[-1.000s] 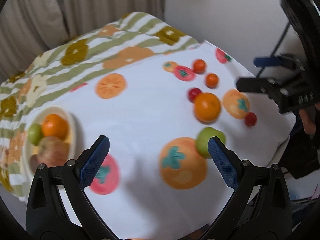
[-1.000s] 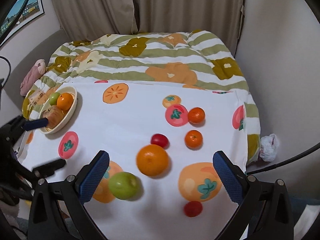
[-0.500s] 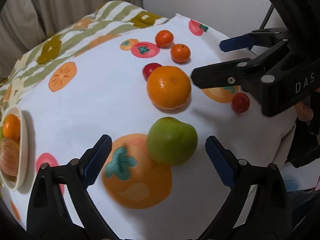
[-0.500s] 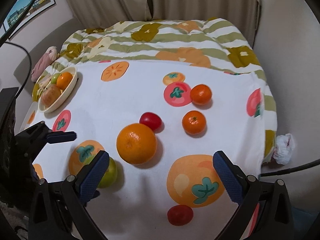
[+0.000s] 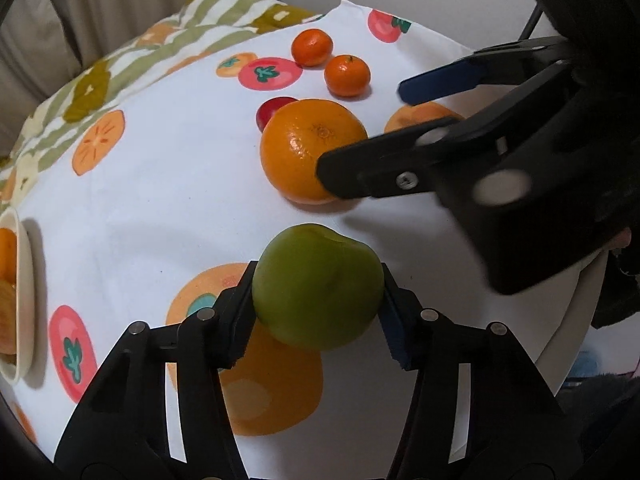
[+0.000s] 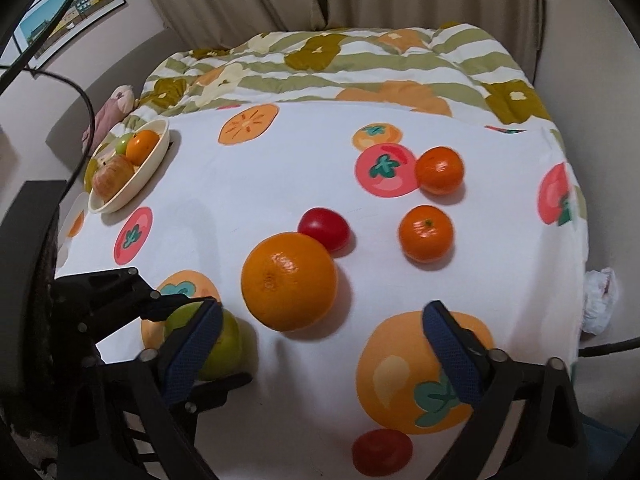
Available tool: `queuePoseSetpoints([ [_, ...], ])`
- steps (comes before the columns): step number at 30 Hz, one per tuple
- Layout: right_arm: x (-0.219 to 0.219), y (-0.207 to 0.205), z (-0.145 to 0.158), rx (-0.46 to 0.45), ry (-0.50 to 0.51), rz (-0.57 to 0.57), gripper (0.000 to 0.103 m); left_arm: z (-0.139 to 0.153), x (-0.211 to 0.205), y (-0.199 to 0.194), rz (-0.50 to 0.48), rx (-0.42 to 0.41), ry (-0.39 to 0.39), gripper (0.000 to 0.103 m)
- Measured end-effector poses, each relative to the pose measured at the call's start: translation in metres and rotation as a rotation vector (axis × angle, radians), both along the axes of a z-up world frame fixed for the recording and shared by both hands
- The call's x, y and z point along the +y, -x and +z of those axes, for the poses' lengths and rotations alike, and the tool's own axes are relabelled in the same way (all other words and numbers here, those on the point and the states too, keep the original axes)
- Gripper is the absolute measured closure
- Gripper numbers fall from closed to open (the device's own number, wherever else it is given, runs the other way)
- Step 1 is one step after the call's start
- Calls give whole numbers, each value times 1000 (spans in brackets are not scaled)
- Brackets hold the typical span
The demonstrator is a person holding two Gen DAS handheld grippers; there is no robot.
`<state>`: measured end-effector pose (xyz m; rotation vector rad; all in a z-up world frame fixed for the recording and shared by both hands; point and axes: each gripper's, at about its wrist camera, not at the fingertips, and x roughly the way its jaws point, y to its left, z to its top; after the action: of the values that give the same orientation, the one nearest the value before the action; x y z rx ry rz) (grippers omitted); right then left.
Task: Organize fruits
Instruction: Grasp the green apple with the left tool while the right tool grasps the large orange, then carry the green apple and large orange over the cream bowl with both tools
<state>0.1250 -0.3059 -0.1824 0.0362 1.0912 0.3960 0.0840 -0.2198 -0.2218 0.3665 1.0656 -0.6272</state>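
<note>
My left gripper (image 5: 318, 304) is shut on a green apple (image 5: 318, 286) low over the white fruit-print cloth; the apple also shows in the right wrist view (image 6: 224, 346). My right gripper (image 6: 320, 340) is open, just short of a large orange (image 6: 289, 280), which also shows in the left wrist view (image 5: 306, 148). A cream bowl (image 6: 154, 160) with an apple, an orange and a green fruit stands at the far left. Two mandarins (image 6: 426, 233) (image 6: 440, 170) and two red tomatoes (image 6: 325, 227) (image 6: 380, 452) lie loose.
The cloth (image 6: 260, 184) covers a bed with a green-striped floral quilt (image 6: 360, 60) behind it. A wall and curtains lie beyond. The cloth's edge drops off at the right, near a crumpled white tissue (image 6: 600, 300).
My left gripper moved forward and closed on the green apple. My right gripper moved closer to the large orange and stayed open.
</note>
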Motion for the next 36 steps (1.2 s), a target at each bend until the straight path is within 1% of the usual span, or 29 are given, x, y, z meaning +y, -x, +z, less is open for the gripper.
queuePoseSetpoints([
  [5, 7, -5, -7, 16, -21, 19, 16, 1, 3, 0, 20, 4, -4, 44],
  [8, 12, -10, -11, 26, -20, 33, 22, 0, 6, -3, 41, 10, -10, 44],
  [10, 16, -12, -12, 31, -15, 45, 27, 0, 10, -6, 56, 11, -17, 44],
  [12, 21, -14, -13, 26, -2, 60, 29, 0, 16, -8, 73, 12, -22, 44],
  [15, 25, -15, -15, 28, 12, 79, 37, 0, 25, -11, 101, 11, -33, 44],
  [18, 28, -15, -19, 37, 38, 83, 43, 2, 33, -14, 129, 14, -30, 44],
  [20, 28, -16, -20, 47, 36, 81, 47, 3, 38, -15, 139, 16, -22, 44],
  [25, 29, -15, -19, 50, 38, 64, 48, 10, 46, -17, 161, 2, -7, 44],
  [28, 30, -14, -16, 51, 24, 58, 48, 19, 53, -19, 186, -1, 23, 44],
  [31, 34, -11, -9, 39, 16, 56, 48, 29, 63, -22, 217, -11, 51, 44],
  [36, 44, -6, 9, 11, 8, 70, 48, 49, 81, -26, 253, -46, 61, 44],
])
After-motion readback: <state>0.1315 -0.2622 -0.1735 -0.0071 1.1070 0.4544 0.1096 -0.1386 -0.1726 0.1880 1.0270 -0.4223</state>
